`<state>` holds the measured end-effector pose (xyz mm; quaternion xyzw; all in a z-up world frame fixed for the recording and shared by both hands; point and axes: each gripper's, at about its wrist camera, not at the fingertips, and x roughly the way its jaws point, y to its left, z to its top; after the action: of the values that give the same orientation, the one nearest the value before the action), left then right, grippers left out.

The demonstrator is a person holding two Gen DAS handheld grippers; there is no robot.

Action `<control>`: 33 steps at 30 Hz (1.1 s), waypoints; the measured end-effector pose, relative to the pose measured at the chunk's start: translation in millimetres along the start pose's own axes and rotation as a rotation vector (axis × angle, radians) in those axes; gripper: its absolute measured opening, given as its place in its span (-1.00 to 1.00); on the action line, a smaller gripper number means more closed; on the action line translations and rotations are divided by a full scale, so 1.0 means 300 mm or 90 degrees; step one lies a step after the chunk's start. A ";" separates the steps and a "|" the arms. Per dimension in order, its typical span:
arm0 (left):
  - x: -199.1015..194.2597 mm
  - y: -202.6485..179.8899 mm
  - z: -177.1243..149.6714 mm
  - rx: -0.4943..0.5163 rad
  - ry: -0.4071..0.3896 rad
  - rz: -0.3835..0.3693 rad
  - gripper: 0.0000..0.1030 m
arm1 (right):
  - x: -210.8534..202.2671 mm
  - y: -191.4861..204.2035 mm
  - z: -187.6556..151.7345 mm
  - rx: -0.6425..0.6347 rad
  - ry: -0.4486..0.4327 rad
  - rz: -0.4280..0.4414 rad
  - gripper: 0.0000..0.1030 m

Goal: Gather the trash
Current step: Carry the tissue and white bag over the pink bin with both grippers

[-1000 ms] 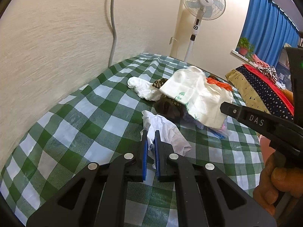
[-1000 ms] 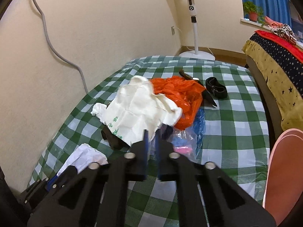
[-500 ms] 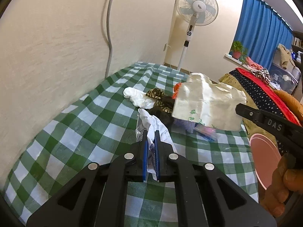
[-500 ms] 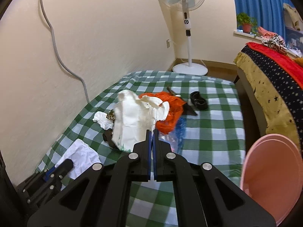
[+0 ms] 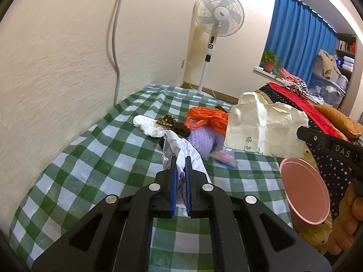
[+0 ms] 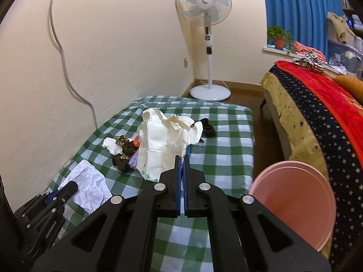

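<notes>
My left gripper [image 5: 181, 158] is shut on a crumpled white paper [image 5: 181, 149] and holds it above the green checked table [image 5: 95, 154]. It also shows in the right wrist view [image 6: 88, 185]. My right gripper [image 6: 182, 158] is shut on a cream paper bag [image 6: 163, 145] with green print, lifted off the table; the bag also shows in the left wrist view [image 5: 265, 127]. An orange plastic bag [image 5: 208, 117], a purple knitted item [image 5: 204, 140], a white tissue [image 5: 147, 124] and dark patterned scraps [image 6: 123, 154] lie on the table.
A pink bin [image 6: 295, 204] stands off the table's right edge, also in the left wrist view [image 5: 304, 192]. A standing fan [image 6: 205, 34] is in the far corner. A bed with a starred cover [image 6: 317, 117] is on the right. A wall runs along the left.
Both grippers have risen and pulled back. The cream bag has been lifted off the pile, uncovering the orange bag and purple item. The crumpled paper has come up off the table.
</notes>
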<state>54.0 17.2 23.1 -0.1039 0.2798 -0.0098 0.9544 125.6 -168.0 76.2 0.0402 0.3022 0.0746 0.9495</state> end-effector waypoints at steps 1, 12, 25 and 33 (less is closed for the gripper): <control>-0.008 -0.007 -0.002 0.002 -0.001 -0.003 -0.88 | -0.016 -0.007 -0.004 0.001 -0.001 -0.005 -0.97; -0.063 -0.060 -0.003 0.014 -0.012 -0.034 -0.88 | -0.142 -0.089 -0.038 0.018 -0.013 -0.047 -0.97; -0.105 -0.162 -0.020 0.046 -0.021 -0.086 -0.88 | -0.305 -0.257 -0.050 0.039 -0.035 -0.104 -0.97; -0.124 -0.244 -0.048 0.081 -0.020 -0.112 -0.88 | -0.383 -0.389 -0.044 0.049 -0.048 -0.134 -0.97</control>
<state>17.9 -54.5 45.9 -0.0671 0.2531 -0.1095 0.9589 39.0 -301.8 116.5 0.0476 0.2713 -0.0384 0.9606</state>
